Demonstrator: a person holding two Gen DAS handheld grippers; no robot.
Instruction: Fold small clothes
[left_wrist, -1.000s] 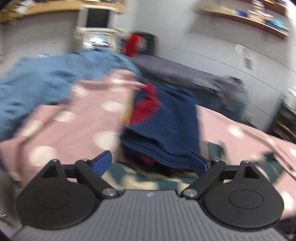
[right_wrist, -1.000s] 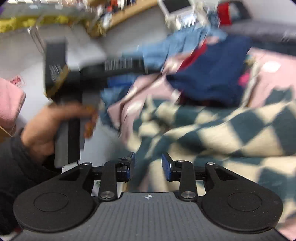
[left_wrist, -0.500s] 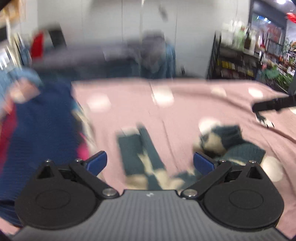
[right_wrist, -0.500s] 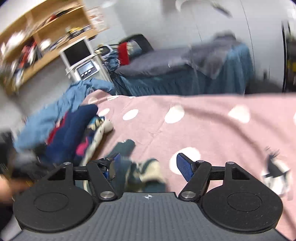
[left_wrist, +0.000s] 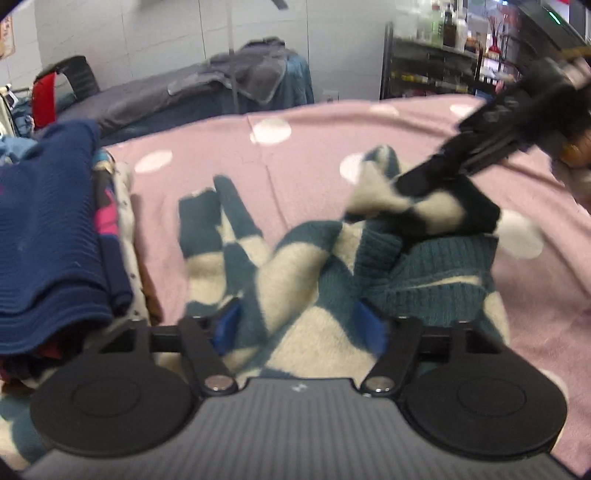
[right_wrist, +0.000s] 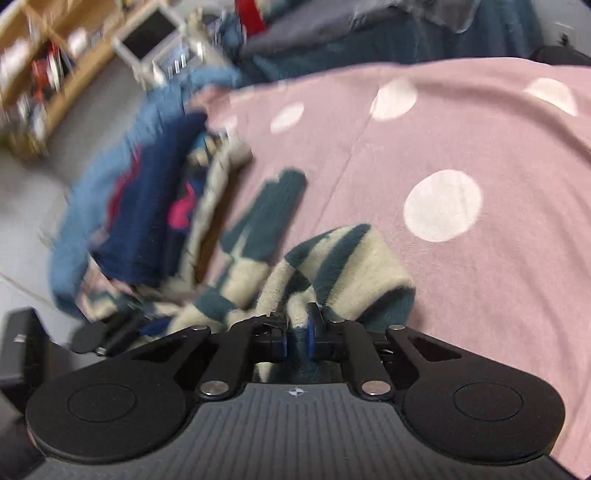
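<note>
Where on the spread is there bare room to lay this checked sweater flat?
Bare pink spread lies right of the checked sweater and beyond it toward the far edge. The left side is crowded: the clothes pile touches the sweater's sleeve.

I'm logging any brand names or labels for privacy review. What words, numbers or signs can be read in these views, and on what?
None can be read.
Wall sign at the left edge: cut off and blurred, unreadable.
Bottles on the black rack: labels too small and blurred.
Shelf items and monitor: motion-blurred.
Small emblem on the right gripper body: a mark, not text.
</note>
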